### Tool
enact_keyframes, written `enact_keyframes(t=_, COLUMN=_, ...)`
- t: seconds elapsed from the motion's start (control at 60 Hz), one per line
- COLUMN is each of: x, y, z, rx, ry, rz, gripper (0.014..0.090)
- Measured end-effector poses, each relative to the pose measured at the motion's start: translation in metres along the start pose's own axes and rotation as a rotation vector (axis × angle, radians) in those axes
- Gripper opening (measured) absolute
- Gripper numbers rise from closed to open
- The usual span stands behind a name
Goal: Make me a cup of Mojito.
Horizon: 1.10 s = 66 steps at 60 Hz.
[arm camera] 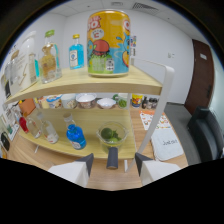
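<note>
My gripper (114, 163) is open, its two white fingers with dark tips (88, 162) spread wide. A dark grey cylinder (112, 157) stands upright between them with a gap on each side, at the front edge of the lower shelf (90, 120). Just beyond it sits a clear glass bowl (111, 134) holding green limes. To the left of the bowl is a blue bottle (76, 137) and several clear bottles (45, 129). On the upper shelf (140, 82) stand a large yellow printed can (109, 42), a small blue bottle (76, 51) and a clear bottle with amber contents (48, 60).
Cups and bowls (86, 101) line the back of the lower shelf. A white shelf post (159, 107) rises at the right. Right of the shelf lie papers (162, 140) on the wooden table and a dark chair (206, 132). A brown door (201, 75) is behind.
</note>
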Motion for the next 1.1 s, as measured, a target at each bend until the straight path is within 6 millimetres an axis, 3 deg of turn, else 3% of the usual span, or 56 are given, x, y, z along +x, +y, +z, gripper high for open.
enact_keyframes(t=0.1, x=0.001, y=-0.001, z=0.018, rx=-0.038, ry=-0.002, rz=0.000, gripper=0.0662)
enact_keyframes(t=0.2, x=0.002, y=-0.001, z=0.030, rx=-0.070, ry=0.003, rz=0.000, gripper=0.0491)
enact_keyframes(t=0.383, x=-0.004, y=0.005, z=0.034, rx=-0.112, ry=-0.022, rz=0.013, gripper=0.0312)
enact_keyframes(t=0.467, x=-0.002, y=0.003, z=0.035, rx=-0.101, ry=-0.011, rz=0.001, gripper=0.0186)
enact_keyframes(t=0.767, x=-0.002, y=0.001, z=0.031, rx=-0.094, ry=-0.003, rz=-0.003, gripper=0.0158)
enact_keyframes(t=0.933, x=0.000, y=-0.006, z=0.000, rx=-0.029, ry=0.028, rz=0.029, gripper=0.0154)
enact_keyframes(t=1.1, x=-0.020, y=0.010, z=-0.037, rx=-0.008, ry=0.025, rz=0.065, gripper=0.0154)
